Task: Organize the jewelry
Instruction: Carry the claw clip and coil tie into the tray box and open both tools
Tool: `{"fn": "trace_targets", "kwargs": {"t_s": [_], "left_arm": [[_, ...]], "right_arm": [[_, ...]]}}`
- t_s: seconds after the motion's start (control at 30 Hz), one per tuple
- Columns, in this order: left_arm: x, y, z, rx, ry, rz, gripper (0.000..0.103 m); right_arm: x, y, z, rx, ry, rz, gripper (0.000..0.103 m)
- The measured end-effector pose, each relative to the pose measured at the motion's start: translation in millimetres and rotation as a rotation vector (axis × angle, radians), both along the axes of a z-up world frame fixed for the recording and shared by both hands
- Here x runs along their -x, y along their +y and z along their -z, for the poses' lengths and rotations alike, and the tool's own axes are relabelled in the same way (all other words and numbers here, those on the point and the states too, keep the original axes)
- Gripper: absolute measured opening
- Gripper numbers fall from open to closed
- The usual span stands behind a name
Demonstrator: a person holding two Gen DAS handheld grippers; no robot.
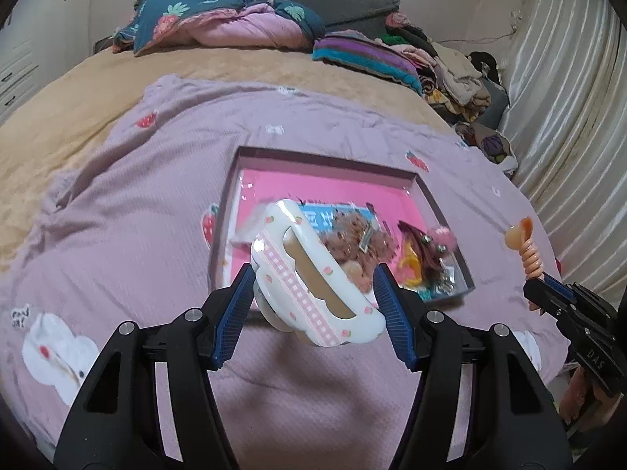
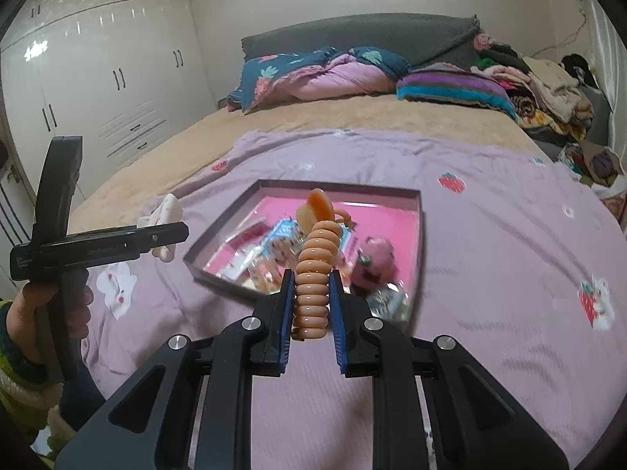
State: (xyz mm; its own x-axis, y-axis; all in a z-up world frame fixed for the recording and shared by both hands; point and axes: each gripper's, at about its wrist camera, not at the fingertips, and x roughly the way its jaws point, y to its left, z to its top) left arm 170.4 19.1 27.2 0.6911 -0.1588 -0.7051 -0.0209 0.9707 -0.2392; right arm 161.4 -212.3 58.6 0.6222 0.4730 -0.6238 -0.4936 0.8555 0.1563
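My left gripper is shut on a white hair claw clip with pink check and small strawberries, held in the air in front of the box. My right gripper is shut on an orange spiral hair tie that stands upright between its pads. Below and beyond both lies a shallow purple box with a pink floor, holding a brown furry hair piece, a pink fluffy piece and packets. The right gripper with the hair tie shows at the left wrist view's right edge, the left gripper with the clip at the right wrist view's left.
The box rests on a lilac strawberry-print blanket over a tan bed cover. Folded quilts, a striped pillow and a pile of clothes line the bed's far side. White wardrobes stand at left, a curtain at right.
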Motion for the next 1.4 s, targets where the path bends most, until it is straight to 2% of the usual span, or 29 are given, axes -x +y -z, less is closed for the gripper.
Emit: {"fn": "trace_targets", "kwargs": {"t_s": [0.27, 0.47, 0.9, 1.23, 1.4], "left_arm": [[-18, 8, -6, -0.008, -0.019, 0.003, 0.054], [-32, 6, -1, -0.029, -0.016, 0.019, 0.054], [-61, -3, 38, -0.051, 0.05, 0.045, 0.054], [-73, -9, 60, -0.093, 0.083, 0.063, 0.054], [-77, -8, 66, -0.091, 0.096, 0.064, 0.054]], "right_arm": [[-20, 20, -9, 0.012, -0.027, -0.005, 0.017], [-39, 23, -4, 0.001, -0.012, 0.024, 0.017], [-74, 20, 24, 0.037, 0.034, 0.081, 0.017], [-90, 37, 53, 0.107, 0.058, 0.054, 0.017], [-96, 45, 66, 0.13, 0.076, 0.039, 0.017]]}}
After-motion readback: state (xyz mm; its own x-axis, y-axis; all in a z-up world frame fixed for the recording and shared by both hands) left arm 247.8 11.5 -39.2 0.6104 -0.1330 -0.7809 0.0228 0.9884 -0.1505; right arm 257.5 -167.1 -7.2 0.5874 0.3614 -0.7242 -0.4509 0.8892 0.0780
